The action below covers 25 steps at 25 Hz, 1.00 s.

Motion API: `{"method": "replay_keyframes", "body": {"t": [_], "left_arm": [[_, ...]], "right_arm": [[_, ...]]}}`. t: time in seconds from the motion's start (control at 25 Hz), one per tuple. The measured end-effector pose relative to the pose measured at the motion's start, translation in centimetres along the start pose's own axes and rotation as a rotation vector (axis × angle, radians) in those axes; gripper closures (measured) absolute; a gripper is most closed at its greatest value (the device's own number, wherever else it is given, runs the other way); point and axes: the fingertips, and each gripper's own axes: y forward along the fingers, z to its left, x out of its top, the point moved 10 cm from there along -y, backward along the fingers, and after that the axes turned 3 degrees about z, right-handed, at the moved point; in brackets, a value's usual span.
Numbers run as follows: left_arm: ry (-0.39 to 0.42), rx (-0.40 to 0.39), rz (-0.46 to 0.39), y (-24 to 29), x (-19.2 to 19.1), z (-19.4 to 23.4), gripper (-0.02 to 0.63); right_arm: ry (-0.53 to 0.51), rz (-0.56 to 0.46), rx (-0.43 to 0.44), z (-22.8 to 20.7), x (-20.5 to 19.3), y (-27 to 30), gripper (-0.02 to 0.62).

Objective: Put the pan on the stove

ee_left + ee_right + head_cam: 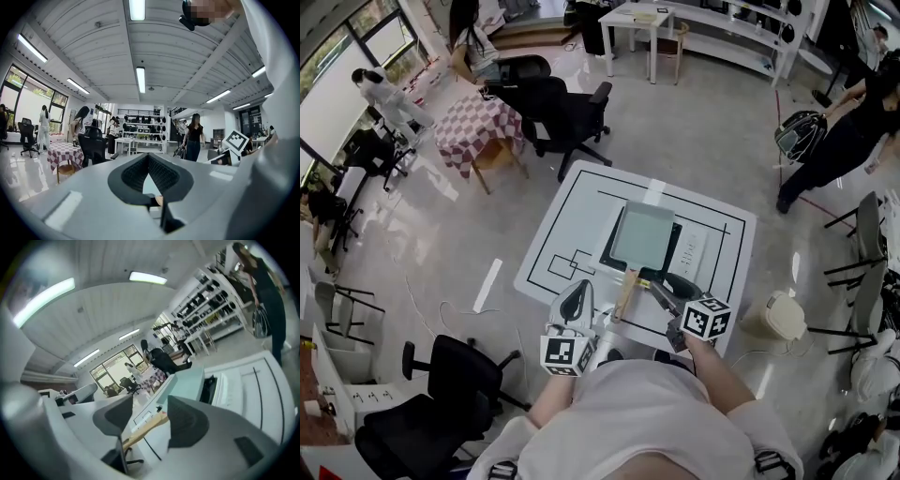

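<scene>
- The pan (642,234) sits on the stove (672,255) at mid-table (572,216), its wooden handle (625,292) pointing toward the near edge.
- The right gripper (657,290) angles in from the handle's right, jaws apart.
- The left gripper (579,289) is held left of the handle, jaws together and empty.

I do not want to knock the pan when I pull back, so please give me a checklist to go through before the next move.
1. Pan on the stove: ok. In the head view it lies over the black stove body.
2. Right gripper released: ok. Its jaws are apart, and the wooden handle shows in the gap, not clamped.
3. Left gripper empty: ok. Its jaws are together with nothing between them.
4. Pan centred on the burner: cannot tell, because the pan covers it.
5. Pan empty: ok. Nothing shows inside it.
</scene>
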Motion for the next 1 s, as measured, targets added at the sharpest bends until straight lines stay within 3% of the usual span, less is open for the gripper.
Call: {"method": "replay_keyframes", "body": {"t": [0.08,0.16,0.24,0.4,0.6,1.0], "left_arm": [[0.000,-0.002,-0.005,0.0,0.2,-0.2,0.595],[0.000,-0.004,-0.011,0.0,0.3,-0.5,0.595],[-0.004,-0.004,-0.015,-0.1,0.5,-0.8,0.595],[-0.012,0.000,-0.025,-0.2,0.9,-1.3,0.595],[-0.002,0.001,-0.024,-0.4,0.5,-1.4,0.595],[-0.006,0.011,-0.035,-1.0,1.1,-1.9,0.595]], "right_arm": [[-0.111,-0.045,-0.056,1.2,1.5,-1.3,0.419],[-0.226,-0.089,-0.122,2.3,2.8,-2.5,0.547],[-0.338,-0.123,-0.176,3.6,4.1,-3.4,0.584],[-0.484,-0.165,-0.237,5.8,6.5,-4.8,0.586],[-0.591,-0.211,-0.257,7.8,8.1,-6.0,0.588],[-0.566,-0.231,-0.241,8.4,7.6,-6.5,0.588]]}}
